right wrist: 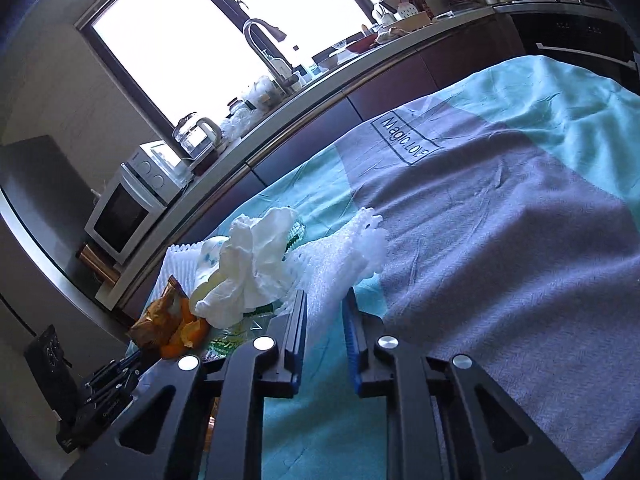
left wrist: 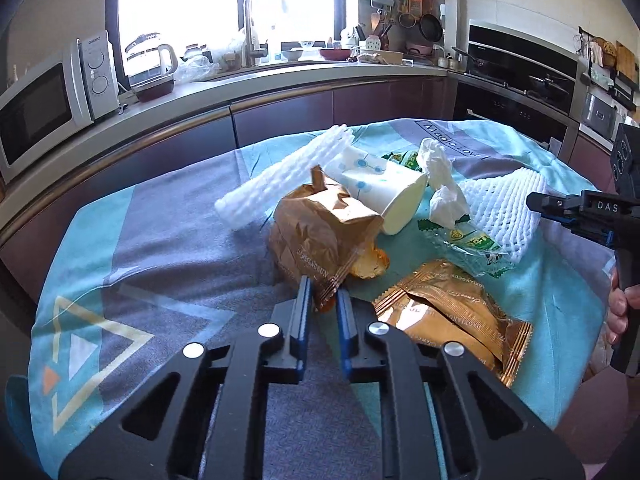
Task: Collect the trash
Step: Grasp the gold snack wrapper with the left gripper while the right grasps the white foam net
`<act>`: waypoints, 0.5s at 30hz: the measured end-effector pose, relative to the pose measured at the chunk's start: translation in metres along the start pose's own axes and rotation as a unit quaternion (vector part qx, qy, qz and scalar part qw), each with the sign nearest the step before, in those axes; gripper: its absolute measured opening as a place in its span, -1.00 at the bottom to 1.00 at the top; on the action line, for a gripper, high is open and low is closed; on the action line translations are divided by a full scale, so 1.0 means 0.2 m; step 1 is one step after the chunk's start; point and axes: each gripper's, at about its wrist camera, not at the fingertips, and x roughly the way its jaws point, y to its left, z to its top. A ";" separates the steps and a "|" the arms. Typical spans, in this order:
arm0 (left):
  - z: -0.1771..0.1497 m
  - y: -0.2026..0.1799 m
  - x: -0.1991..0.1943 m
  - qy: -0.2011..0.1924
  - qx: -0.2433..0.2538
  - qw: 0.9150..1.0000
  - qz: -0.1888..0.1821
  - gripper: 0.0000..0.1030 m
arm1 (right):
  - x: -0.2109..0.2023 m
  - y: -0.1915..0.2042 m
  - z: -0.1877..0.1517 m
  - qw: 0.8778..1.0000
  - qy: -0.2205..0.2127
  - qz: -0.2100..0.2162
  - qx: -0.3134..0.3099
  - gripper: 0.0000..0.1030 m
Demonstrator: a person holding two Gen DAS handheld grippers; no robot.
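Trash lies piled on a teal and grey cloth point(left wrist: 168, 232). My left gripper point(left wrist: 324, 291) is shut on the lower edge of a crumpled brown snack wrapper point(left wrist: 316, 228). Behind that wrapper lie a tipped paper cup point(left wrist: 384, 192), a white tissue point(left wrist: 440, 184) and a long foam sleeve point(left wrist: 280, 176). A second gold wrapper point(left wrist: 448, 312) lies flat at the right. My right gripper point(right wrist: 326, 301) is shut on a white foam net point(right wrist: 344, 256); in the left wrist view the right gripper point(left wrist: 535, 202) pinches that net's point(left wrist: 504, 204) right edge.
A clear green-printed wrapper point(left wrist: 472, 240) and an orange scrap point(left wrist: 370, 264) lie among the pile. A kitchen counter point(left wrist: 240, 84) with a microwave point(left wrist: 44, 100), kettle point(left wrist: 150, 60) and tap runs behind the table. Bare cloth point(right wrist: 500, 220) stretches to the net's right.
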 end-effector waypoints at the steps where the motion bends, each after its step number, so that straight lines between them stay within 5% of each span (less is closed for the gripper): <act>1: 0.00 0.01 -0.01 -0.001 -0.003 1.000 -0.002 -0.88 | -0.01 0.01 0.00 1.000 -0.003 0.003 -0.002 -0.78; 15: -0.08 0.19 -0.26 -0.034 -0.064 0.997 -0.024 -0.96 | -0.21 0.22 0.03 0.996 -0.040 0.063 -0.049 -0.80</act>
